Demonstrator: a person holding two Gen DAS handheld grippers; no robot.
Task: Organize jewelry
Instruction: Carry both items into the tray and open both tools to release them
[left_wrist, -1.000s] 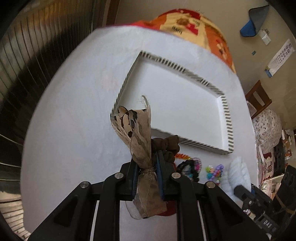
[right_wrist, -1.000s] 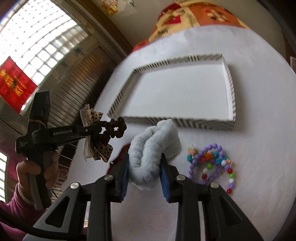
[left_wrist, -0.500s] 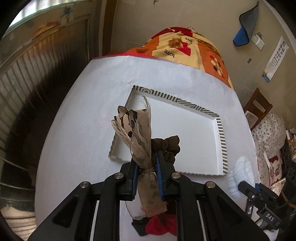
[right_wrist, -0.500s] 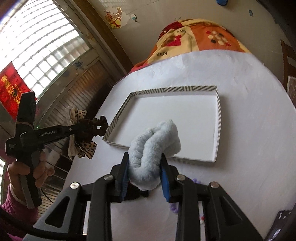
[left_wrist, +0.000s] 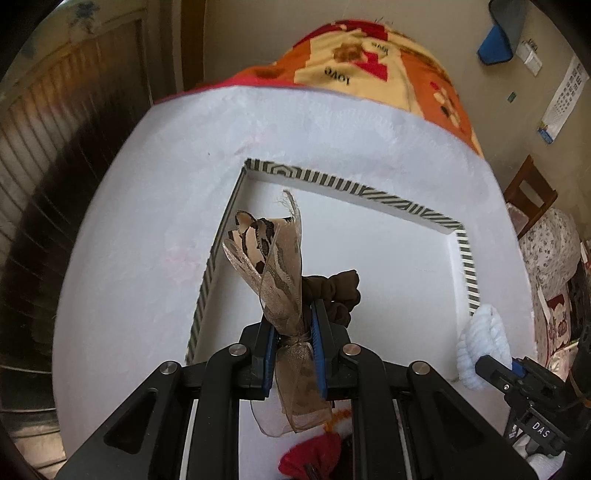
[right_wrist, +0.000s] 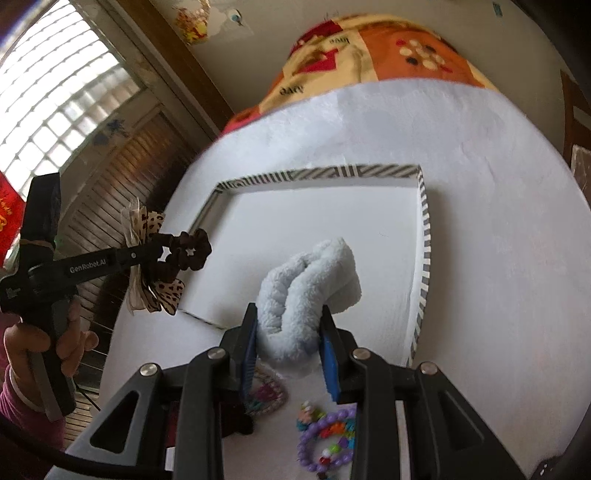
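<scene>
My left gripper (left_wrist: 293, 321) is shut on a brown scrunchie with a leopard-print ribbon bow (left_wrist: 277, 258) and holds it in the air above the near left part of the white tray with a striped rim (left_wrist: 369, 192). The left gripper also shows in the right wrist view (right_wrist: 162, 251), with the scrunchie (right_wrist: 192, 253) at its tip. My right gripper (right_wrist: 288, 332) is shut on a fluffy white scrunchie (right_wrist: 306, 280), raised above the tray's (right_wrist: 424, 236) near edge. It also shows in the left wrist view (left_wrist: 480, 343).
Beaded bracelets (right_wrist: 328, 435) and a dark hair tie (right_wrist: 236, 417) lie on the white table below my right gripper. A red scrunchie (left_wrist: 314, 454) lies below my left gripper. An orange patterned blanket (left_wrist: 369, 66) sits behind the table. A wooden shutter (right_wrist: 122, 177) stands on the left.
Both grippers have moved forward with their scrunchies, from in front of the tray to above its near part. The tray now looks closer in both views.
</scene>
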